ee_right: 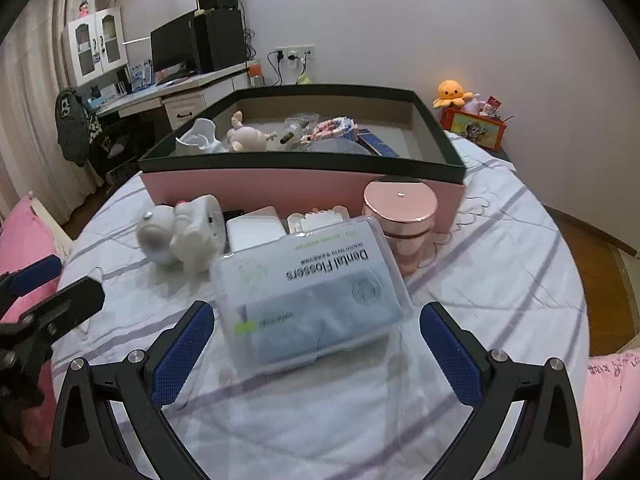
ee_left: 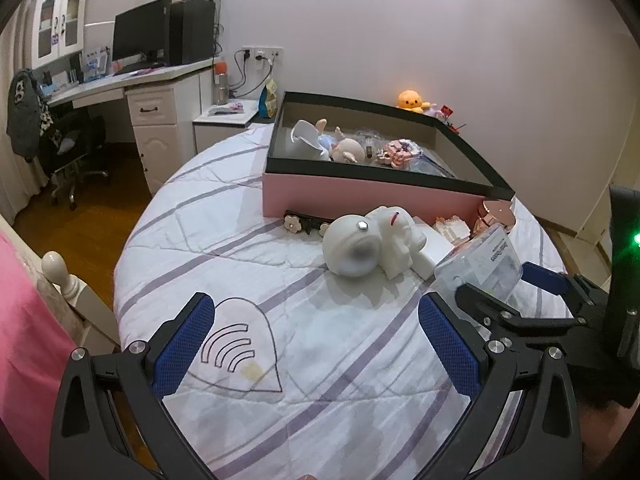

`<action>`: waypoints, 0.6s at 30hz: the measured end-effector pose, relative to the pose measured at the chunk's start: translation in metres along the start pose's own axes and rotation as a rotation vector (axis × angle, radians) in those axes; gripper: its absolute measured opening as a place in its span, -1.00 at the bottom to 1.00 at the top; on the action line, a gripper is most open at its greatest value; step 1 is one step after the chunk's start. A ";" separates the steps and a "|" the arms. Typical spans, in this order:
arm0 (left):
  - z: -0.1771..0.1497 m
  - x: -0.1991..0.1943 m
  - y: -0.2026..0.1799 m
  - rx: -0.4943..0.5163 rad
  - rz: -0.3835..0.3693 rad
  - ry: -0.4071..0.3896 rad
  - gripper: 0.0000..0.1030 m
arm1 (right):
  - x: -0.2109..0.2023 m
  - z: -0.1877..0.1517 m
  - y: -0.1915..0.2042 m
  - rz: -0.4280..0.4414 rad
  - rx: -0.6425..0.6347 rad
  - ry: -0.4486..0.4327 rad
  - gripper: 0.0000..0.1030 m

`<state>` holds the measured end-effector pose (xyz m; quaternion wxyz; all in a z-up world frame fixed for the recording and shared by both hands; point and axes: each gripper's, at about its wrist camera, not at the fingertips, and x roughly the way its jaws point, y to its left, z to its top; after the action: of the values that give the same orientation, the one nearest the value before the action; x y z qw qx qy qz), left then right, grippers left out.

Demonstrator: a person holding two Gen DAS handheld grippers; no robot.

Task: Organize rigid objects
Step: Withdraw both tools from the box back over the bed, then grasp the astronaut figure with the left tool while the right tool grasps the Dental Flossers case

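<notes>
right tongs [ee_right: 316, 344] spread wide on either side of the clear floss box [ee_right: 308, 292], pads not touching it, box resting on the bed [ee_right: 500, 264] just before the pink bin [ee_right: 304, 190]. left tongs [ee_left: 316, 344] gape over bare quilt, white toy [ee_left: 368, 242] ahead.

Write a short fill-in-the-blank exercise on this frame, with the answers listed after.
1. The flosser box lies between the fingers of the ____ gripper.
2. The left gripper is open and holds ____.
3. The pink box has a ____ rim.
4. The astronaut figure lies ____ the pink box.

Answers: right; nothing; black; outside
</notes>
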<state>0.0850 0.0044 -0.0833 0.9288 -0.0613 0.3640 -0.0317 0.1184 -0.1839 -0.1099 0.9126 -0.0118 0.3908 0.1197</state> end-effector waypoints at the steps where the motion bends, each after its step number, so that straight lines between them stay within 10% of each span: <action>1: 0.001 0.002 -0.001 0.003 0.000 0.004 1.00 | 0.003 0.000 -0.002 0.023 0.009 0.005 0.95; 18: 0.028 0.060 -0.030 -0.020 -0.037 0.073 1.00 | -0.017 -0.016 -0.030 0.002 0.059 -0.015 0.90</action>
<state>0.1480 -0.0289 -0.0993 0.9136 -0.0763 0.3967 -0.0476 0.1024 -0.2185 -0.1114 0.9152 0.0166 0.3876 0.1091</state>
